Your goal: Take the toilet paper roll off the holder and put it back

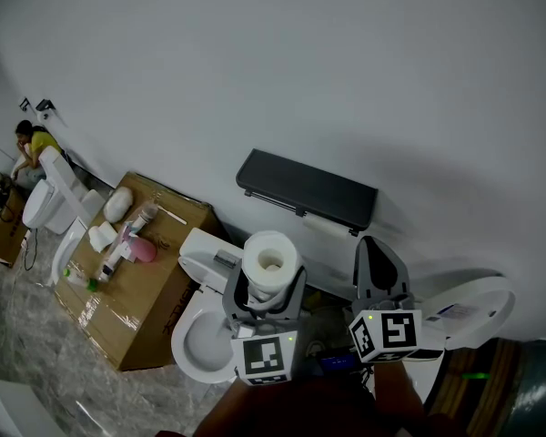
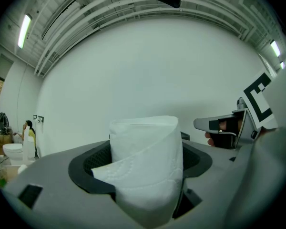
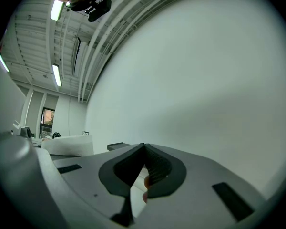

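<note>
roll in left tool, clear of holder

Paper, plastic, ceramic.
The toilet paper roll is soft, embossed white paper; left tool matt grey plastic; holder dark, matt, perhaps metal; toilet glossy white.

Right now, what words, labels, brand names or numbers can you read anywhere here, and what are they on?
No text here is legible.
Dark print on the side of the cardboard box: too blurred to read.
Sticker on the white lid at right: too small to read.
The marker cubes carry black-and-white square patterns, not words.
</note>
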